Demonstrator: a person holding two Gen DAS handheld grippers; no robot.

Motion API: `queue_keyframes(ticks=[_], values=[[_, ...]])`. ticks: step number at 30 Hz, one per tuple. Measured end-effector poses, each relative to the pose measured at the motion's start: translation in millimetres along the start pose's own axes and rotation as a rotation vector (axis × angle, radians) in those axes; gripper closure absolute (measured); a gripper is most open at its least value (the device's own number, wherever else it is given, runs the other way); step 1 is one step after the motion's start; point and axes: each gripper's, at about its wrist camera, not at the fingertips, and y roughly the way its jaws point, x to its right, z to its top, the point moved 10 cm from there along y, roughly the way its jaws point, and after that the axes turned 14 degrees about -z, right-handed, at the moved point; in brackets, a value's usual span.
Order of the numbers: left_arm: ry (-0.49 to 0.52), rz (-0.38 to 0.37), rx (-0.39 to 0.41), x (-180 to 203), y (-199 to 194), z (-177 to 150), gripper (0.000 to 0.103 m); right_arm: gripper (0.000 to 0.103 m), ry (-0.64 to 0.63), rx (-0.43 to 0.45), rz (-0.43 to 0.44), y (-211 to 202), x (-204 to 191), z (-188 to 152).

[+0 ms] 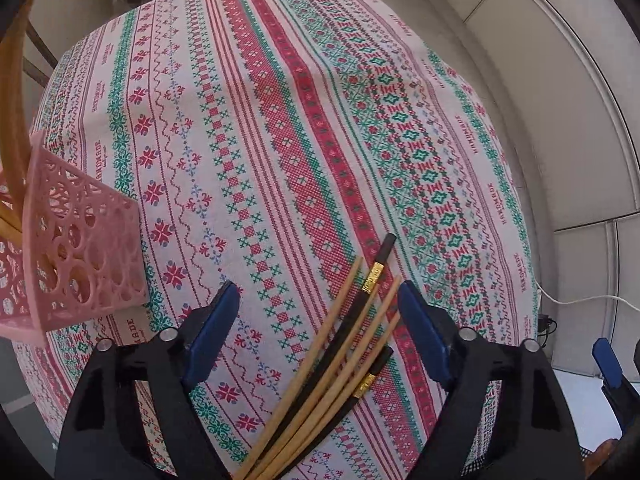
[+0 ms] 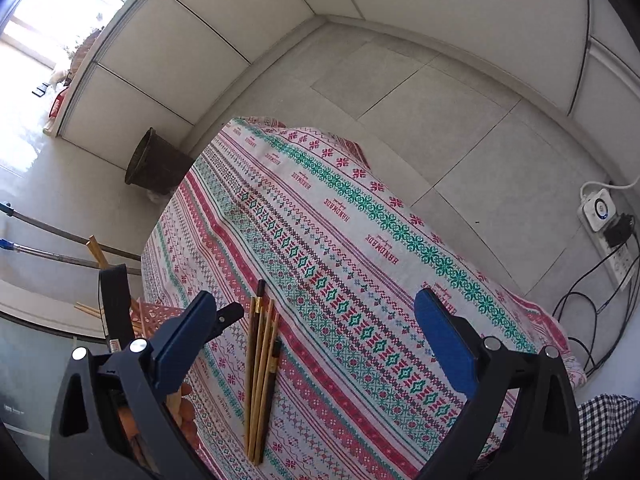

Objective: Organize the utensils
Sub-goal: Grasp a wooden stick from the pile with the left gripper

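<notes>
A bundle of chopsticks (image 1: 340, 360), several pale wooden ones and two black ones with gold bands, lies on the patterned tablecloth (image 1: 280, 140). My left gripper (image 1: 320, 320) points down over the bundle and stands open, with the chopsticks between its blue pads and closer to the right pad, which they do not touch. In the right wrist view the same chopsticks (image 2: 262, 360) lie left of centre. My right gripper (image 2: 316, 340) hangs open above the cloth with nothing in it. A pink perforated holder (image 1: 80, 260) with wooden sticks in it stands at the left.
The table edge drops to a grey tiled floor (image 2: 440, 112) on the far and right sides. A dark bin (image 2: 156, 164) stands beyond the far corner. A power strip (image 2: 604, 224) with cables lies on the floor at right. The pink holder (image 2: 156, 314) shows behind the right gripper's left finger.
</notes>
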Motion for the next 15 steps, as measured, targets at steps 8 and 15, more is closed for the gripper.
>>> queue_keyframes(ticks=[8, 15], values=[[0.023, 0.041, -0.039, -8.9, 20.8, -3.8, 0.052, 0.006, 0.047, -0.058, 0.006, 11.1, 7.3, -2.0], [0.185, 0.149, -0.039, 8.1, 34.7, -9.7, 0.076, 0.007, 0.013, -0.055, -0.019, 14.4, 1.8, -6.8]])
